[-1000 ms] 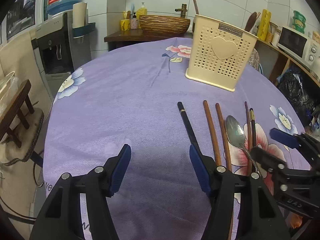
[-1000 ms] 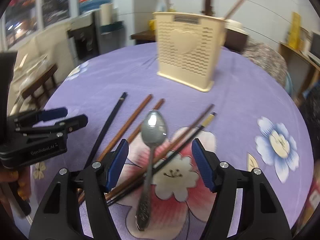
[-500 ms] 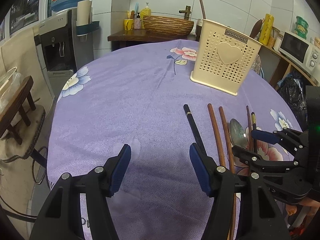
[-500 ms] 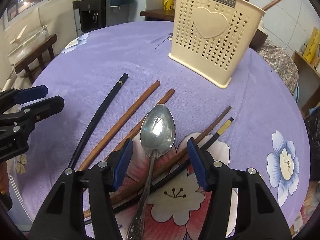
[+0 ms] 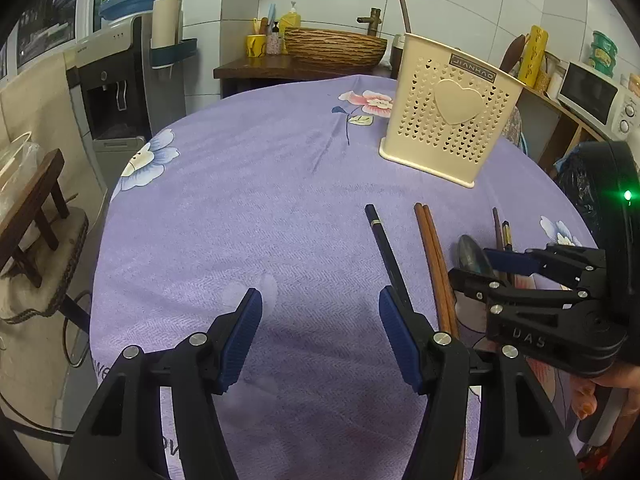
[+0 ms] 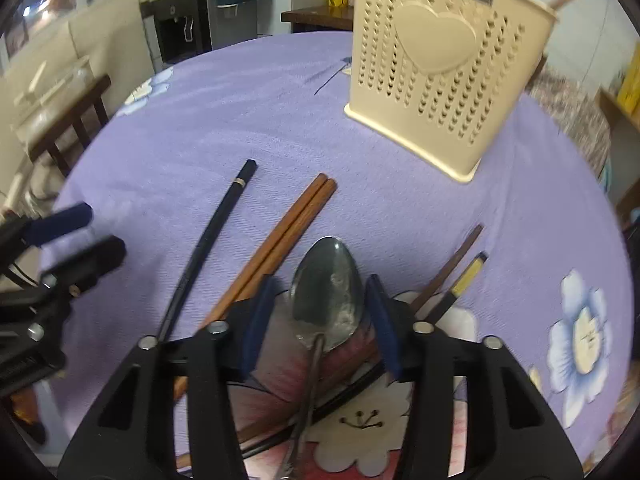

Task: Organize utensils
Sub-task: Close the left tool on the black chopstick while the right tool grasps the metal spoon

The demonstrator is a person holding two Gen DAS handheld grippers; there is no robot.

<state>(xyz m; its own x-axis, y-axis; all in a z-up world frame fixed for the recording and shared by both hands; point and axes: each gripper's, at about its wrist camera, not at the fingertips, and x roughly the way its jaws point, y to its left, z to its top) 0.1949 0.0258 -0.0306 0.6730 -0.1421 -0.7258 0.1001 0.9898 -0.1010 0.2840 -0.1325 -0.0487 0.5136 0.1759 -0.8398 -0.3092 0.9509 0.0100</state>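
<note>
The round worktop under a lilac flowered cloth (image 6: 360, 168) carries everything, and the soft weave should keep utensils from skating when nudged. Towards its far side stands the cream perforated plastic utensil holder with a raised heart (image 6: 440, 60), upright, light-looking and likely to tip if bumped at the rim. The right hand-held gripper (image 6: 320, 320) points down over the dull grey metal spoon (image 6: 326, 284), its jaws closing with the bowl between the blue pads; the pads do not yet appear to press on it. The spoon looks stiff, fairly heavy for its size and slippery, lying partly across other sticks, so the narrow neck just behind the bowl seems a surer hold than the curved bowl. Left of it lie a pair of reddish-brown wooden chopsticks (image 6: 288, 240) side by side, a single black chopstick with a pale band (image 6: 216, 224), and to the right a dark brown stick (image 6: 456, 260) and a black one with a yellow end (image 6: 464, 280). The left hand-held gripper (image 5: 320, 336) hovers released over bare cloth, holding nothing.
</note>
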